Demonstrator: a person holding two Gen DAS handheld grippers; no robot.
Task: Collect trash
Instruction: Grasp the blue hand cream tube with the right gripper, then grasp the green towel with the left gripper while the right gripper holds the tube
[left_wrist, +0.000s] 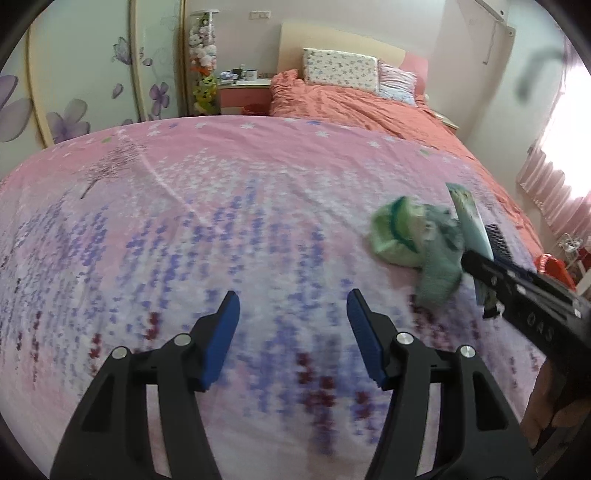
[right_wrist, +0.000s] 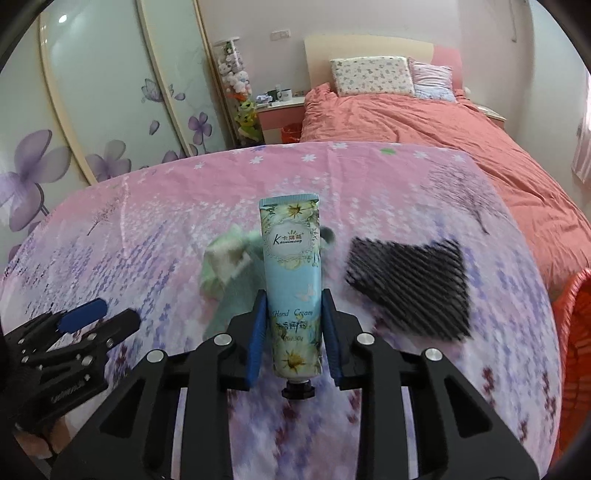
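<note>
My right gripper (right_wrist: 294, 295) is shut on a light-blue hand cream tube (right_wrist: 291, 266) with flower print, held upright with its black cap toward the camera, above the pink flowered bedsheet (right_wrist: 147, 221). The tube also shows edge-on in the left wrist view (left_wrist: 471, 221). Behind it lies a crumpled green cloth or wrapper (right_wrist: 225, 262), also seen in the left wrist view (left_wrist: 410, 240). A black ribbed item (right_wrist: 410, 284) lies to the right on the sheet. My left gripper (left_wrist: 291, 314) is open and empty over the sheet, left of the green item.
An orange-red basket (right_wrist: 576, 325) stands at the bed's right edge. A second bed with a coral duvet (right_wrist: 424, 122) and pillows lies behind. A nightstand (right_wrist: 277, 114) with cups and a wardrobe with flower doors (right_wrist: 110, 110) stand at the back left.
</note>
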